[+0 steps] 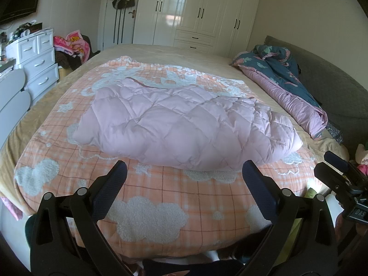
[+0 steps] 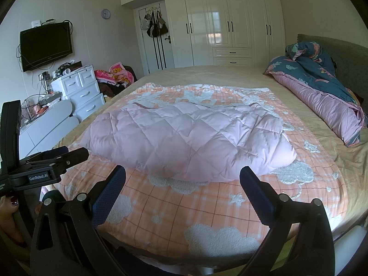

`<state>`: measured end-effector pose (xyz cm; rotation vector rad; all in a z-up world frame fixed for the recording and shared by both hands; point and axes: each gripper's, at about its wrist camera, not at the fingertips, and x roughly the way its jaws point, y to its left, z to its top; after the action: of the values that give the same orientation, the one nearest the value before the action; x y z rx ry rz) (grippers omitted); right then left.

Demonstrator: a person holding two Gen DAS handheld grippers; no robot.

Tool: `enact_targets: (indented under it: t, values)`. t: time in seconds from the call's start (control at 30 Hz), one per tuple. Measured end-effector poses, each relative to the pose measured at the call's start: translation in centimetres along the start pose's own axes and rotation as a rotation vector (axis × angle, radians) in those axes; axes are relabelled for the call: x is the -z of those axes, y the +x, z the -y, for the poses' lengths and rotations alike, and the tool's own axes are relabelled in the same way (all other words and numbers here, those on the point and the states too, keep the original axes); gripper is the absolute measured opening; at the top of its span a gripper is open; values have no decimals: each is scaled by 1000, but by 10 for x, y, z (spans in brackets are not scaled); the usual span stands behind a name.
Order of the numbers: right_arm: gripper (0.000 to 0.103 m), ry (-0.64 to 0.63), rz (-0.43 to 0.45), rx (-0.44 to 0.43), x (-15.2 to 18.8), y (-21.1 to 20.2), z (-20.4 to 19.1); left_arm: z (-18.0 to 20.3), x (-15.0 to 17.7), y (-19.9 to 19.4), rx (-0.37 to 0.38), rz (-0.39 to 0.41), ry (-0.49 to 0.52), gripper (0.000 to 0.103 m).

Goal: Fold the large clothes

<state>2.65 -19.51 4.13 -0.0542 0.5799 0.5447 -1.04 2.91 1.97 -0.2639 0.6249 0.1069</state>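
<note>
A pink quilted down coat [image 1: 184, 124] lies folded in a thick bundle on an orange checked blanket [image 1: 161, 197] with white clouds, on the bed. It also shows in the right wrist view [image 2: 188, 138]. My left gripper [image 1: 184, 168] is open and empty, held above the blanket just short of the coat's near edge. My right gripper [image 2: 182, 172] is open and empty, at the same near edge. The right gripper shows at the right edge of the left view [image 1: 340, 179]; the left gripper shows at the left of the right view [image 2: 46, 163].
A rolled teal and pink duvet [image 2: 322, 87] lies along the grey headboard [image 2: 345, 55] on the right. White drawers [image 2: 80, 89] and a wall TV [image 2: 46, 46] stand left. White wardrobes [image 2: 230, 23] fill the back wall. The tan bedsheet [image 2: 207, 73] surrounds the blanket.
</note>
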Motion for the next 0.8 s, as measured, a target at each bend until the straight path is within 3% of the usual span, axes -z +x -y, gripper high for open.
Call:
enact_targets:
  t: [0.8]
  values:
    - [99,2,-3,1,2,0,0,-1,-1,-1,-1,2,3,94]
